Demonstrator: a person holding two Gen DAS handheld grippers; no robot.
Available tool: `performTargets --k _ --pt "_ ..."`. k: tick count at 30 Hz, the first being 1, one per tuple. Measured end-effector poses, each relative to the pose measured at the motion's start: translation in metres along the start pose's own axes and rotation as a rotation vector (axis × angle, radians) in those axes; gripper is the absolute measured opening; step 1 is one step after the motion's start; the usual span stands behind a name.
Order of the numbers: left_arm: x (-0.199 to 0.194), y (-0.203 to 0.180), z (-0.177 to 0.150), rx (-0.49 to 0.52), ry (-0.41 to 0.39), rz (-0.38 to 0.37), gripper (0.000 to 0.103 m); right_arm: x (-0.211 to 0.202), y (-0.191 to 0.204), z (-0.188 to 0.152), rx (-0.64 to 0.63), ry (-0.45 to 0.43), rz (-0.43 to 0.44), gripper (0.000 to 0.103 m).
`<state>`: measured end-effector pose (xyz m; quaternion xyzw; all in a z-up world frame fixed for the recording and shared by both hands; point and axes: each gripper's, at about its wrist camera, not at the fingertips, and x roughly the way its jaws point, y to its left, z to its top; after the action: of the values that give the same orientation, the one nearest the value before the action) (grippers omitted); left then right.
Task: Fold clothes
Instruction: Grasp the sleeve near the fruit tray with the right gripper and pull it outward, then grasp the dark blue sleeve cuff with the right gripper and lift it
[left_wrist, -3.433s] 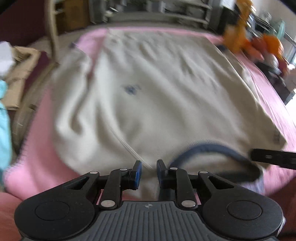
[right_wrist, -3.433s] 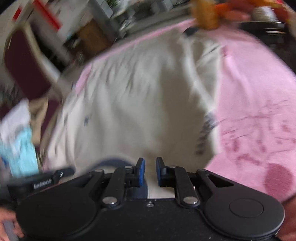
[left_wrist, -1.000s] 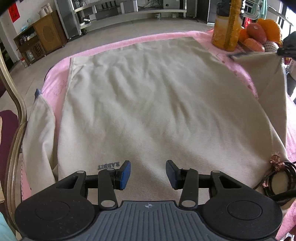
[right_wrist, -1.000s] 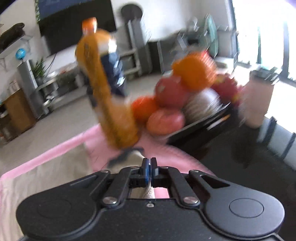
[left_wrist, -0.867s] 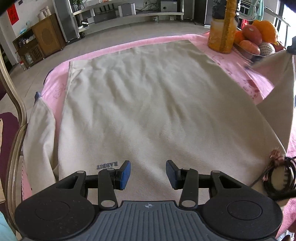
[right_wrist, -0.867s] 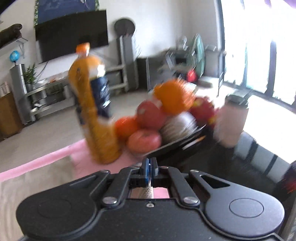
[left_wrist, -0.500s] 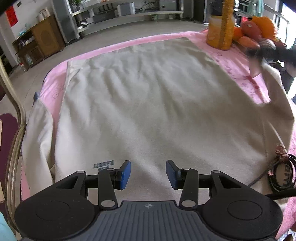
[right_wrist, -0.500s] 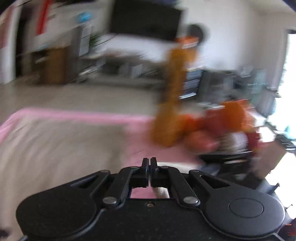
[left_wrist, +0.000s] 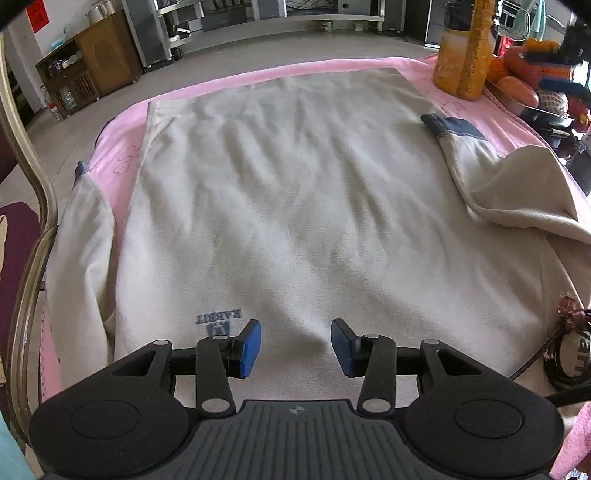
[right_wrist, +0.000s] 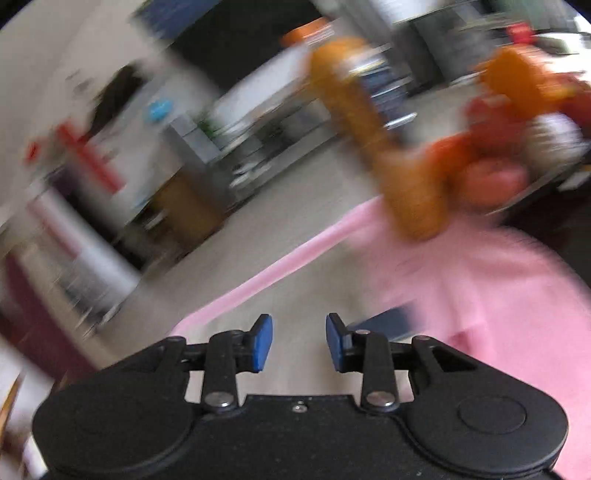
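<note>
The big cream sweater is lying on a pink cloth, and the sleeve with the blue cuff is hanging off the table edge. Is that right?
Not quite. The sweater does lie on the pink cloth, but the sleeve with the blue cuff isn't hanging off the edge. It is folded in over the sweater's right side, and its cuff rests on top. The left wrist view shows this.

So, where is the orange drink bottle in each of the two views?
Left wrist view: the orange bottle stands at the top right, on the pink cloth.
Right wrist view: blurred, upper right of centre.
Shared landmark: the fruit tray beside it.
</note>
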<state>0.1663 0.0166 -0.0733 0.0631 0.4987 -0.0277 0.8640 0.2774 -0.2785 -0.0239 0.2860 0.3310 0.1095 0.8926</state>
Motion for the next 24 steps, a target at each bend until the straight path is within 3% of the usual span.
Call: performTargets --k 4,11,16,22,23,24 --pt "0.002 -0.003 -0.002 0.005 0.003 -0.006 0.043 0.036 -0.03 0.008 0.024 0.04 -0.133 0.024" --pt "0.007 -0.003 -0.003 0.015 0.009 -0.009 0.043 0.093 -0.028 -0.009 -0.116 0.149 -0.215 0.024" --pt "0.008 -0.002 -0.002 0.014 0.01 -0.011 0.043 0.109 -0.031 -0.021 -0.182 0.184 -0.275 0.025" --pt "0.008 -0.004 -0.002 0.015 0.003 -0.012 0.043 0.109 -0.012 -0.036 -0.364 0.195 -0.302 0.025" --pt "0.008 -0.004 -0.003 0.017 0.0 -0.011 0.043 0.109 -0.009 -0.039 -0.39 0.19 -0.309 0.022" --pt "0.008 -0.004 -0.003 0.02 -0.004 -0.01 0.043 0.108 -0.006 -0.041 -0.409 0.187 -0.31 0.011"
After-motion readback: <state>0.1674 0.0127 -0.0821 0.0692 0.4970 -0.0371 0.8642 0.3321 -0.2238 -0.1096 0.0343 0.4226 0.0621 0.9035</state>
